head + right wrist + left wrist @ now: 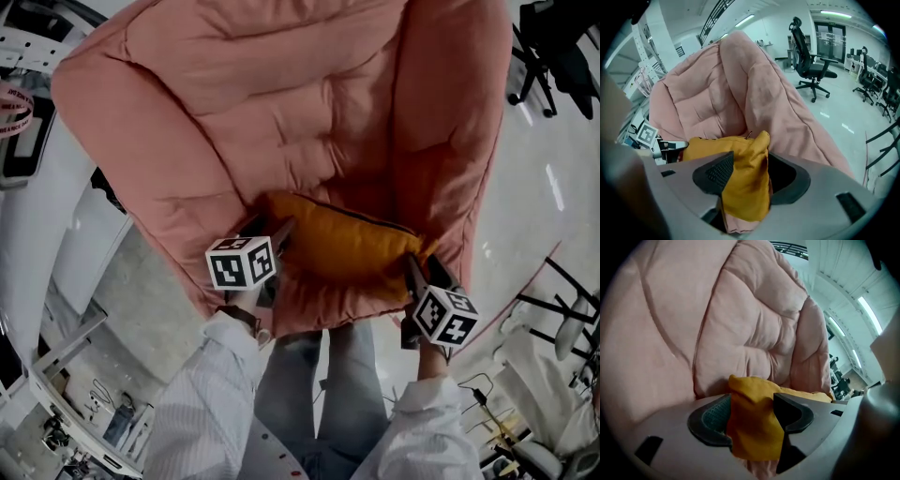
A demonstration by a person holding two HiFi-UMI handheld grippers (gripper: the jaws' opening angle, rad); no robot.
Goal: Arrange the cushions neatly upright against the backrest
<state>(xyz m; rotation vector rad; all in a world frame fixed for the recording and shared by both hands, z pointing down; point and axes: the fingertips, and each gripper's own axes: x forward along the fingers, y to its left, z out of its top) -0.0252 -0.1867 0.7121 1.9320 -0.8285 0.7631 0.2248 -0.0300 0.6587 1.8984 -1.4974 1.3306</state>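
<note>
Left hand-held gripper and right hand-held gripper: jaws spread, 1 front corner of the orange cushion lying slack between each pair, not pinched. Cushion lies flat on the seat of the pink armchair, short of the backrest. Judged light, soft and floppy; best gripped at both corners, along the seam.

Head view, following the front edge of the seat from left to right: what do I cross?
left tongs carrying a black-and-white marker cube → orange fabric cushion → right tongs carrying a black-and-white marker cube; all over the front of the pink quilted armchair.
</note>
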